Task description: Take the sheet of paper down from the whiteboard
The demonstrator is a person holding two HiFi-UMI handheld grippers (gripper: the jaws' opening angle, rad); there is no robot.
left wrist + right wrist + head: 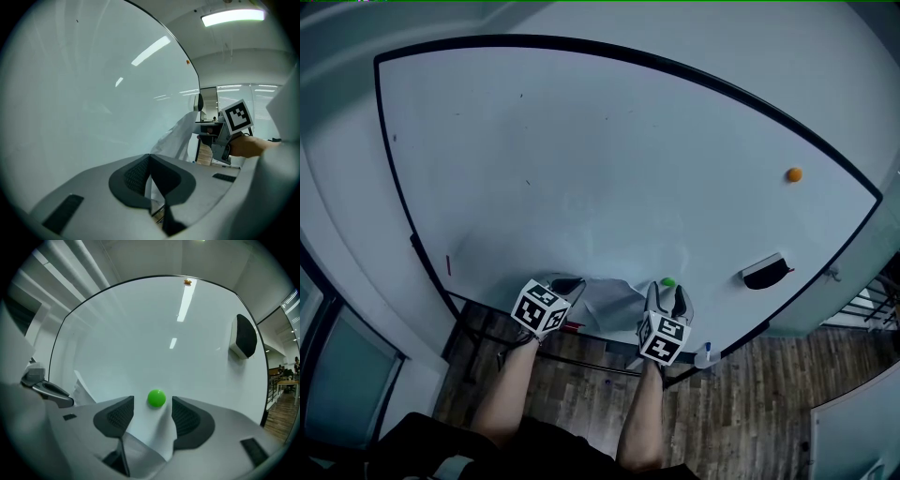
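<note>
A white sheet of paper (611, 300) hangs crumpled low on the whiteboard (581, 159), between my two grippers. My left gripper (570, 285) is shut on the sheet's left edge; in the left gripper view its pads (137, 174) meet with the paper (180, 136) running out from between them. A green magnet (156, 398) pins the sheet's right corner (157, 434) to the board. My right gripper (153, 402) stands open around that magnet (668, 282), its pads (187, 417) on either side and apart from it.
An orange magnet (793, 174) sits far right on the board, and a black eraser (766, 272) lower right. A small bottle with a blue cap (705, 354) and a red marker (572, 326) rest on the tray rail below. Wooden floor lies beneath.
</note>
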